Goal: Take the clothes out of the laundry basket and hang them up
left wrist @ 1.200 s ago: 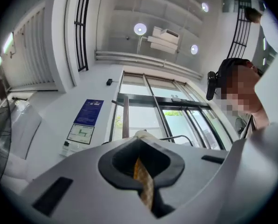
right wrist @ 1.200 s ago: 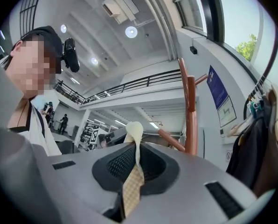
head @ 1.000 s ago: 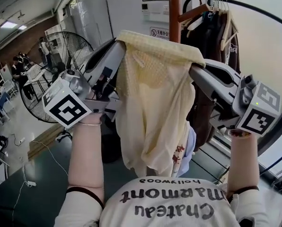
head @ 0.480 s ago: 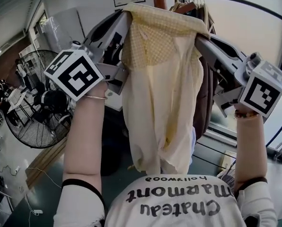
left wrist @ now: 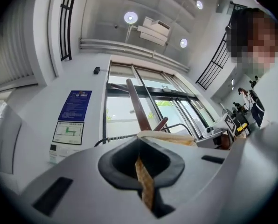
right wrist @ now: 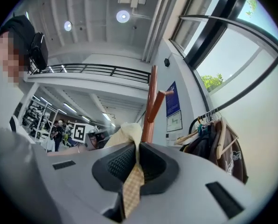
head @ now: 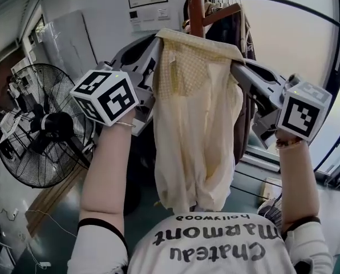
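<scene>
While the person's white shirt (head: 215, 247) reads "Chateau Marmont Hollywood", both bare forearms reach upward and hold the pale yellow garment (head: 195, 130) high before a brown coat stand (head: 194, 4). The left gripper (head: 154, 43) and right gripper (head: 237, 68) each clamp a top corner. The thin cloth, finely checked at the top, hangs limp between and below them.

The left gripper (head: 154, 49) and right gripper (head: 236, 68) are pinching the top corners of a pale yellow shirt (head: 195, 130), which is hanging down at centre. A brown pole (head: 195, 7) is standing at 12 o'clock, a floor fan (head: 39, 136) at 9 o'clock.
</scene>
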{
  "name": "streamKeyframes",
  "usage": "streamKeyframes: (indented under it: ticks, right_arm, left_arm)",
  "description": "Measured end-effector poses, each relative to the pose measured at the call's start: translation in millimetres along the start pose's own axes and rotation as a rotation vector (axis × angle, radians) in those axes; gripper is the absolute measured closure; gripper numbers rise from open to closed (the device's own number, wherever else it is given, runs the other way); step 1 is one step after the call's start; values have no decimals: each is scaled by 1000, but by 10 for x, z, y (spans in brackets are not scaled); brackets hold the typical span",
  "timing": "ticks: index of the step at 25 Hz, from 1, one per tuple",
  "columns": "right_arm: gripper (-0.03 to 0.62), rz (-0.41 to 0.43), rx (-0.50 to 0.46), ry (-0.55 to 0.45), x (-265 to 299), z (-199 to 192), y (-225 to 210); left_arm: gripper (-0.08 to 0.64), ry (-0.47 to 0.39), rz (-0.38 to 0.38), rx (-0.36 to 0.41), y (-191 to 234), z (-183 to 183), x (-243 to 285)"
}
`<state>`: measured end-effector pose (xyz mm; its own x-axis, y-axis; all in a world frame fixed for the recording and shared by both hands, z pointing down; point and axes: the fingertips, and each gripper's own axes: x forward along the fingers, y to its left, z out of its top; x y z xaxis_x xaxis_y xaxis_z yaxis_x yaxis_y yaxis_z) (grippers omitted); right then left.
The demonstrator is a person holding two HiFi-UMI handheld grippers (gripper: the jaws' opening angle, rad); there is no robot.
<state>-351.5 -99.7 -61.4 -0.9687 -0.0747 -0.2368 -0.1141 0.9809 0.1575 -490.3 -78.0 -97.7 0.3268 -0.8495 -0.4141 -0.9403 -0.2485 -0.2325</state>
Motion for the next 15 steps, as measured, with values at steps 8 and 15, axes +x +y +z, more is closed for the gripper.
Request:
streamKeyframes:
  ticks: [8, 15]
  right_arm:
    - [554, -134, 38, 135, 30, -529, -277]
    - [555, -88, 147, 185, 62, -920, -159]
  left_arm:
    - [546, 37, -59, -79, 4, -310, 9]
    - [546, 111, -99, -180, -4, -589, 2]
